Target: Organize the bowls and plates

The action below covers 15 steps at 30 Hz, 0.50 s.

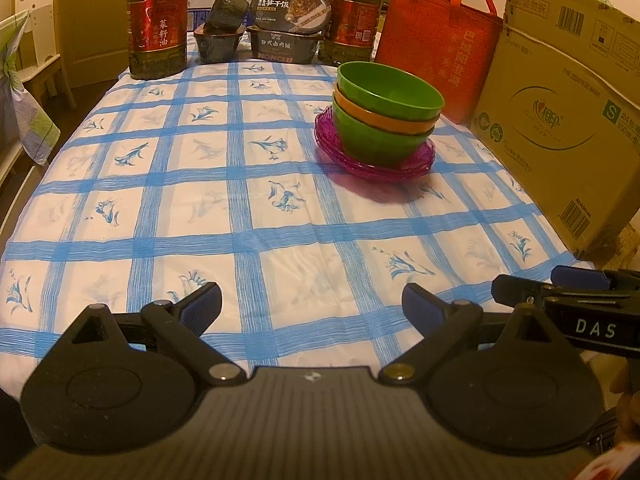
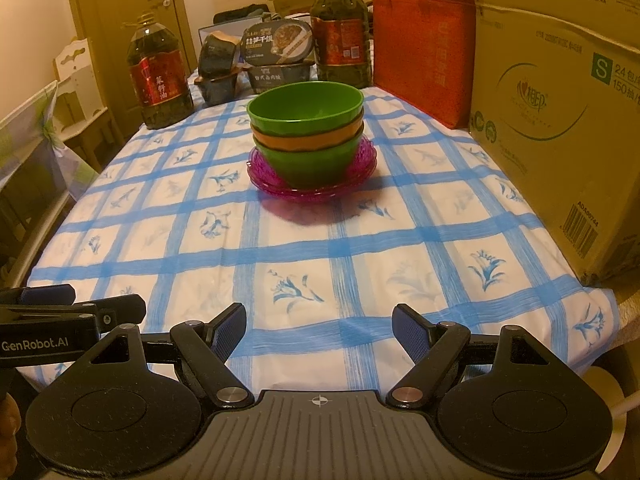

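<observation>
Three bowls are nested in one stack: a green bowl [image 1: 390,88] on top, an orange bowl [image 1: 384,117] under it, another green bowl [image 1: 376,140] at the bottom. The stack rests on stacked magenta plates [image 1: 372,164] on the blue-checked tablecloth [image 1: 240,208]. In the right wrist view the top green bowl [image 2: 306,106] and magenta plates [image 2: 312,184] sit straight ahead. My left gripper [image 1: 312,300] is open over the near table edge, nothing between its fingers. My right gripper [image 2: 319,326] is open too, empty, well short of the stack.
Two oil bottles [image 1: 158,20] [image 1: 352,20] and black food boxes [image 1: 286,28] line the far edge. A red bag [image 1: 436,44] and a large cardboard box [image 1: 568,120] wall the right side. A white chair [image 1: 28,36] stands at the left.
</observation>
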Tool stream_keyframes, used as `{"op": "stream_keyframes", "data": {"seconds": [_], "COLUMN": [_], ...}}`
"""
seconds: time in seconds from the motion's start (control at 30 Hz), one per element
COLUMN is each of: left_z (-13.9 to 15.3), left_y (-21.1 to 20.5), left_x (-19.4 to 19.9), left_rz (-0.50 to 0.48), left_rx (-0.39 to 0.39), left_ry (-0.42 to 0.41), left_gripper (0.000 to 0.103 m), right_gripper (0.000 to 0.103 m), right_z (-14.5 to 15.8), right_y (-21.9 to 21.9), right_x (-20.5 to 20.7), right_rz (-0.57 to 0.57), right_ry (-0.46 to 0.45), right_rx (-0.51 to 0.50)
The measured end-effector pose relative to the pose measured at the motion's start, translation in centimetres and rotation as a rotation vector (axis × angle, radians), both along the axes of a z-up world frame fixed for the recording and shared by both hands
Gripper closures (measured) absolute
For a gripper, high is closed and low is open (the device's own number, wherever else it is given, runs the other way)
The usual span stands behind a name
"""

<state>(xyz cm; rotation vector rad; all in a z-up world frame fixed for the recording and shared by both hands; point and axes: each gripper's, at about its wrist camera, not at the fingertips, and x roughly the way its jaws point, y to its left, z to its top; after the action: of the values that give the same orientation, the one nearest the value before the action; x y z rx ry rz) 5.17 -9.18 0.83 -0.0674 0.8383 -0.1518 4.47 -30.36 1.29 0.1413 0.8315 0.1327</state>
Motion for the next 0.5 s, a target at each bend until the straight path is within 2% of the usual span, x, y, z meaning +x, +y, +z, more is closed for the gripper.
{"op": "stream_keyframes", "data": {"seconds": [0.5], "left_z": [-0.15], "left_y": [-0.35], "left_x": [0.05], "left_rz": [-0.018], "left_rx": [0.017], "left_ry": [-0.008], "left_gripper": [0.007], "right_gripper": [0.023], "right_z": [-0.17], "right_y": [-0.36], "right_x": [-0.09], "right_rz": [-0.007], "right_ry": [0.0], "right_rx": [-0.009]}}
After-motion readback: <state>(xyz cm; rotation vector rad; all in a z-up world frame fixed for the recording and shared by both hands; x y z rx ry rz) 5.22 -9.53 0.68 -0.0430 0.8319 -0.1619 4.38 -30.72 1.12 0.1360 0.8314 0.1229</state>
